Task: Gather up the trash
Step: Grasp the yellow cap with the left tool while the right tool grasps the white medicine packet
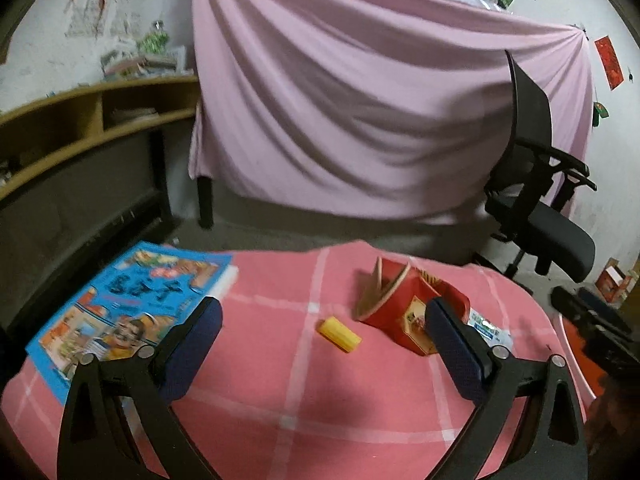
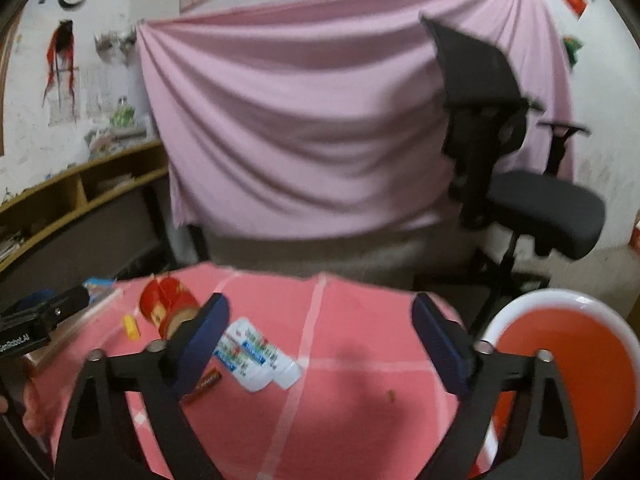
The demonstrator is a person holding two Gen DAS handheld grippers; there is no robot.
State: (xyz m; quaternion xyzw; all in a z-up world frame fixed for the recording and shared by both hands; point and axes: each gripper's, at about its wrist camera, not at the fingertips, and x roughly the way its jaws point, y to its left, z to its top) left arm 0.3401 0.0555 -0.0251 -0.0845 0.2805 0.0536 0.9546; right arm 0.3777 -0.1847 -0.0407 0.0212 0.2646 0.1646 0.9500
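**Trash lies scattered on the pink checked worktop, both claws empty above it**

Left wrist view: the left claw (image 1: 322, 334) is spread wide and holds nothing, tilted down over the worktop (image 1: 280, 400). A small yellow piece (image 1: 339, 334) lies between its fingers, farther out and untouched. A torn red carton (image 1: 404, 312) lies beyond it, partly behind the right-hand finger. A blue book (image 1: 132, 308) lies at the left edge. Closing now would likely trap only air, or the right-hand finger could shove the carton away.

Right wrist view: the right claw (image 2: 320, 344) is released and empty, pitched down. White wrappers (image 2: 256, 354) and a small brown wrapper (image 2: 206, 382) lie beside its left-hand finger, not centred between the fingers. A red basin (image 2: 568, 368) stands at the right, off the worktop edge. The flat wrappers may slide or bunch the cloth if pinched off-centre. The picture is blurred, so exact contact cannot be told.
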